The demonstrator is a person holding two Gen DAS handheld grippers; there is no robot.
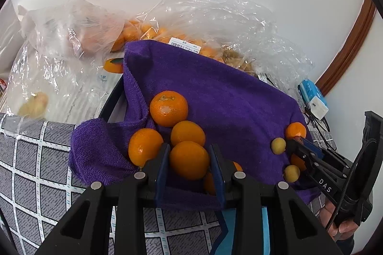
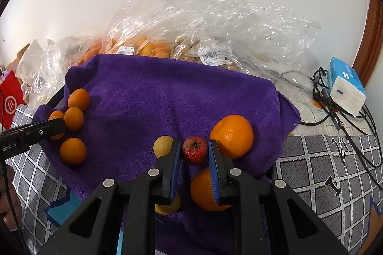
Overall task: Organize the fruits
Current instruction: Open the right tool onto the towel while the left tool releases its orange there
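A purple towel (image 1: 215, 96) lines a dark tray and also shows in the right wrist view (image 2: 155, 96). My left gripper (image 1: 190, 159) is shut on a small orange (image 1: 189, 160) among three other oranges (image 1: 168, 107) at the towel's left. My right gripper (image 2: 194, 152) is shut on a small red fruit (image 2: 194, 149). Beside it lie a big orange (image 2: 232, 135), a second orange (image 2: 205, 190) under the fingers, and two small yellow fruits (image 2: 162, 146). The left view shows the right gripper (image 1: 295, 144) at the towel's right edge.
Clear plastic bags (image 2: 203, 22) holding more oranges and brownish fruit lie behind the towel by the white wall. A blue-white tissue pack (image 2: 344, 87) and black cables (image 2: 347, 116) lie at right. A red packet (image 2: 12, 99) is at left. A grey checked cloth (image 1: 31, 154) covers the table.
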